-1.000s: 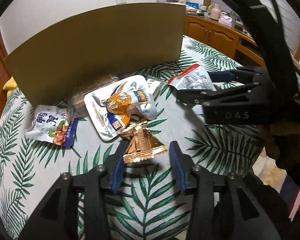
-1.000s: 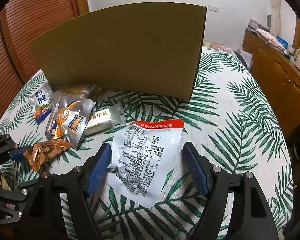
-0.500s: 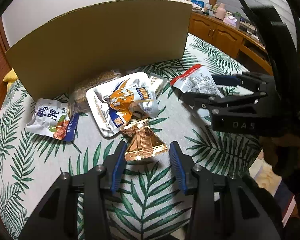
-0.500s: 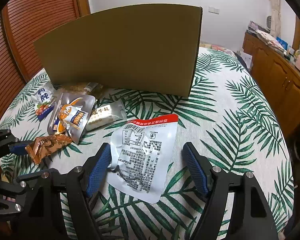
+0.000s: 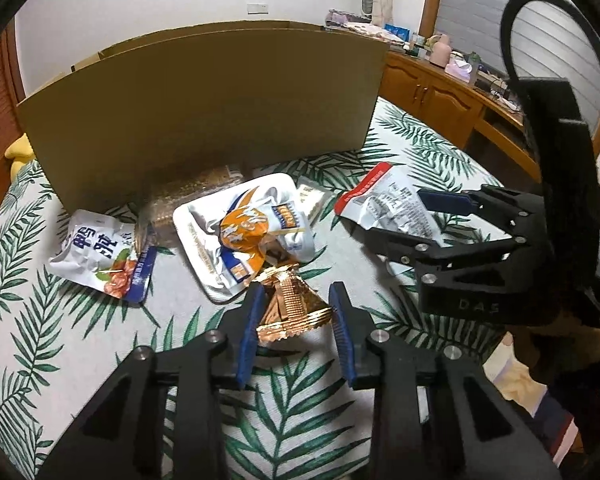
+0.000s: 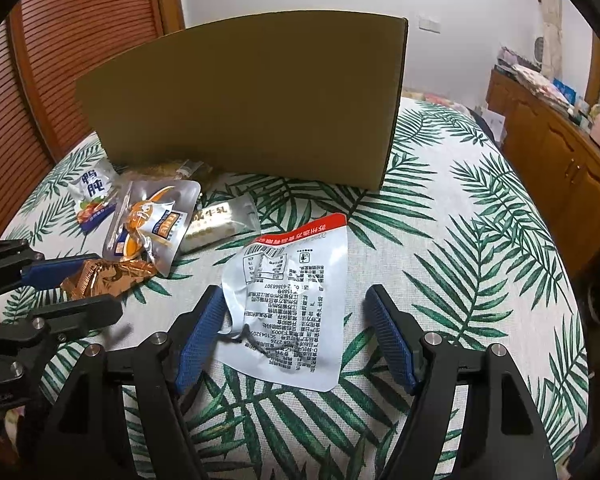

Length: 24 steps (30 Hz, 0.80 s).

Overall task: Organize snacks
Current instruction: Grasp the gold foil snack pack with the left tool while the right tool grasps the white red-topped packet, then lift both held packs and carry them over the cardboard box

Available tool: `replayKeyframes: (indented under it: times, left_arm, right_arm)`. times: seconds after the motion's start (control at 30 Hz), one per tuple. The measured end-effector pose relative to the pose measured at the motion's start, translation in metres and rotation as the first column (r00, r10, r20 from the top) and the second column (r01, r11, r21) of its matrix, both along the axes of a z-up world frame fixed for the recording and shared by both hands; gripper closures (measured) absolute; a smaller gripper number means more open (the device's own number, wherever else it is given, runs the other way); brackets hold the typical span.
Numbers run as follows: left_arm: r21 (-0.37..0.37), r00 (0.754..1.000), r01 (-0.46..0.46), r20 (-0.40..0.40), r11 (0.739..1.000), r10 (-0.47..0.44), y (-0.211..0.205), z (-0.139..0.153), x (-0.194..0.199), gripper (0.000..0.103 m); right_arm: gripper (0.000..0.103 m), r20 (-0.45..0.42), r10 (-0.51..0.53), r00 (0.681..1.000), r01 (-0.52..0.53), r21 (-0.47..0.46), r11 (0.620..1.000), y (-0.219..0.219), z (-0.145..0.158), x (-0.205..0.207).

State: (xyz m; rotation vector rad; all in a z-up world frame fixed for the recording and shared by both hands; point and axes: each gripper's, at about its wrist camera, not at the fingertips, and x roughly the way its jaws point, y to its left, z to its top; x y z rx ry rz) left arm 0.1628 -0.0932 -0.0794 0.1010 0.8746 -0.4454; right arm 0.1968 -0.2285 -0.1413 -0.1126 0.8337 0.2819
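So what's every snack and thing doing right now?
Left gripper: closing around the gold packet.
Gold packet: crinkled, between the left gripper's pads.
Right gripper: open, straddling the white pouch.
White pouch: lying label-up on the tablecloth.
Orange-and-silver packet: crumpled, lying flat.
Cardboard box: standing, open top.
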Motion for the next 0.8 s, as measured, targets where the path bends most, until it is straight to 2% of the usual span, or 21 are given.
replayKeyframes:
  times: [0.07,0.1,0.17,0.27,0.47,0.63,0.8]
  left_arm:
    - [-0.002,1.000,-0.009,-0.002,1.000,0.009,0.003,-0.002,-0.001,0.073]
    - [-0.009,1.000,-0.011,-0.005,1.000,0.011,0.005,-0.003,0.000,0.093]
    - [-0.016,1.000,-0.024,-0.014,1.000,0.024,0.011,-0.005,0.000,0.093]
    - [-0.025,1.000,-0.026,-0.017,0.999,0.025,0.014,-0.006,0.000,0.094]
    - [-0.042,1.000,-0.021,-0.006,0.999,0.020,0.018,-0.005,-0.005,0.094]
    - [-0.074,0.999,-0.011,0.029,0.997,0.013,0.020,0.001,-0.013,0.095]
    - [-0.085,0.998,-0.003,0.065,0.996,0.008,0.020,0.011,-0.019,0.095]
  right_arm:
    - [0.028,0.002,0.000,1.000,0.000,0.000,1.000,0.000,0.000,-0.001]
    - [0.028,0.003,0.001,1.000,-0.001,0.000,1.000,0.000,0.000,-0.001]
    - [0.032,0.007,0.005,1.000,-0.005,0.002,1.000,0.000,0.000,-0.003]
    - [0.045,0.010,0.020,1.000,-0.020,-0.001,1.000,0.002,0.000,-0.005]
    - [0.049,0.006,0.029,1.000,-0.029,0.018,0.999,0.000,0.001,-0.007]
    - [0.053,-0.009,0.049,0.999,-0.048,0.109,0.993,-0.009,0.003,-0.009]
    - [0.054,-0.003,0.057,0.998,-0.056,0.140,0.989,-0.009,0.004,-0.012]
